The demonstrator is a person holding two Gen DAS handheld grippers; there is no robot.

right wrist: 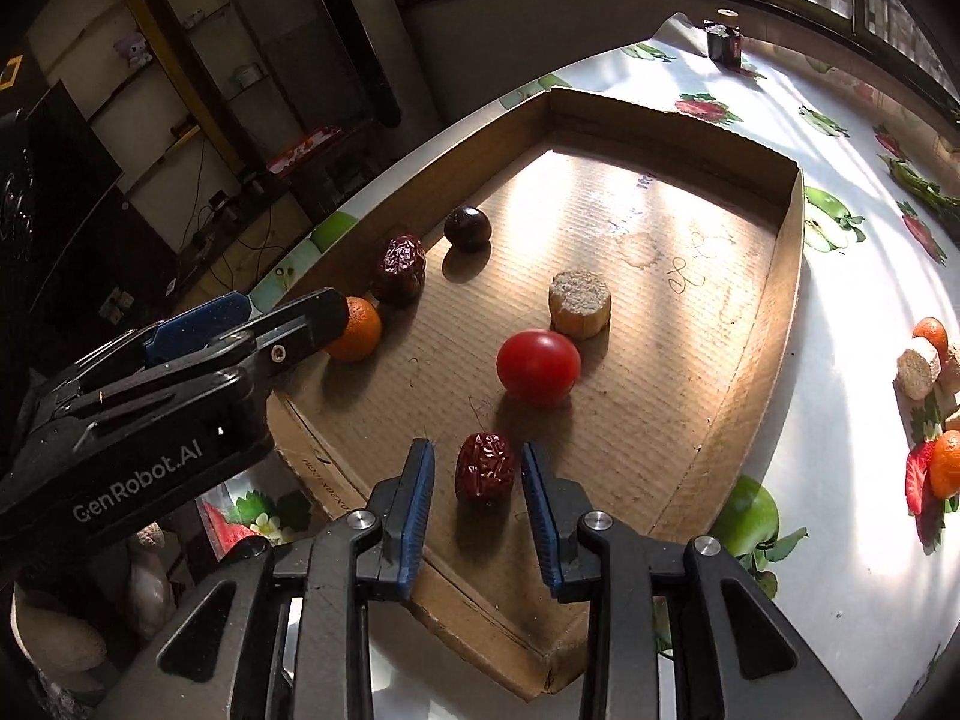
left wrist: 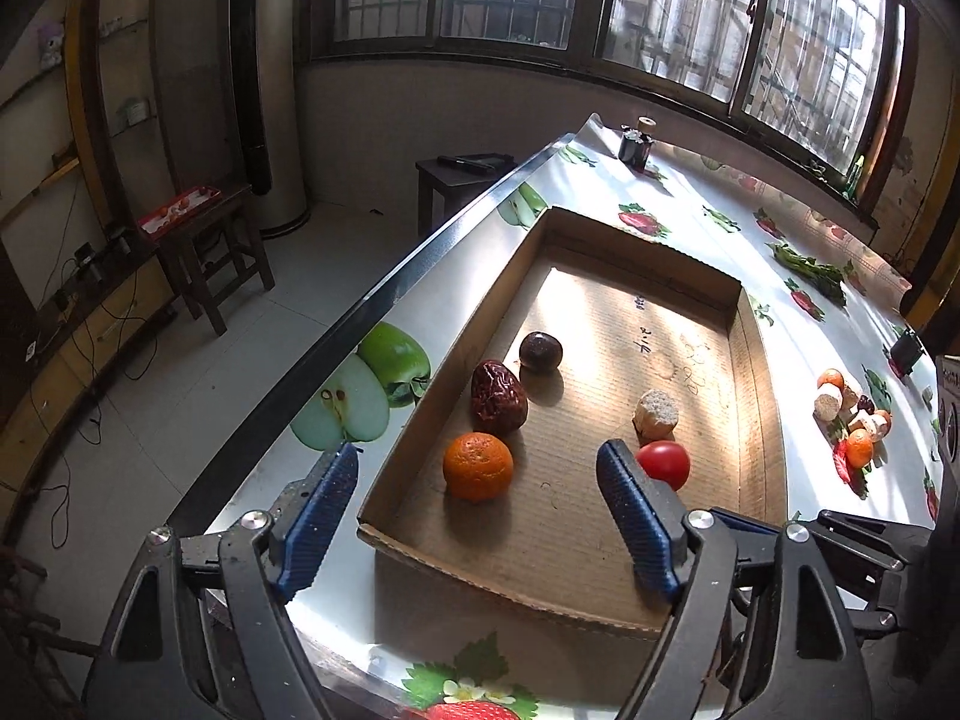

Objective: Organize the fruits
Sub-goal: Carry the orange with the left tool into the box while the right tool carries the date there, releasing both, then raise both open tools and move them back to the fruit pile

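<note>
Right wrist view shows the right gripper [right wrist: 477, 483] parted around a red date [right wrist: 485, 467] in the cardboard tray [right wrist: 786, 276], likely just released; next, withdraw upward.

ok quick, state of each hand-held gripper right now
left hand-held gripper: open, holding nothing.
right hand-held gripper: open, red date between its pads, not pressed.

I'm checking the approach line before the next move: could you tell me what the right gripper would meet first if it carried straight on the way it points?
Most likely the wrinkled red date: it lies on the cardboard tray between the right gripper pads, which look clear of it. Beyond it sits the tomato.
</note>
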